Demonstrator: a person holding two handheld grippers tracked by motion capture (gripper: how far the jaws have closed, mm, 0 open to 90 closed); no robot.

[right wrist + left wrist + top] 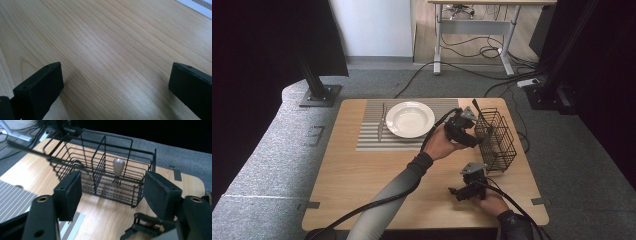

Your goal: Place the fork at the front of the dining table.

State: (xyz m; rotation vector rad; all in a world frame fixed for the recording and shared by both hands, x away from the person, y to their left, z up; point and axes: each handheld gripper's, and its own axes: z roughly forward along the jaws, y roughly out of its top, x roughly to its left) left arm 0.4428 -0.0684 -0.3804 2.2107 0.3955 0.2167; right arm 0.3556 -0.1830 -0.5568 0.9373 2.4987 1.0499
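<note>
Plate (410,119) and knife (381,122) set on mat. One utensil (118,167) left in basket (100,157). L tool (112,195), R tool (115,85): jaws apart, empty.

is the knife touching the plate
Apart: in the high view the knife lies on the striped mat left of the plate, with mat stripes showing between them.

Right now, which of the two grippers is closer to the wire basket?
The left gripper: it is right beside the wire basket, jaws open towards it. The right gripper is nearer the table's front edge, over bare wood.
</note>
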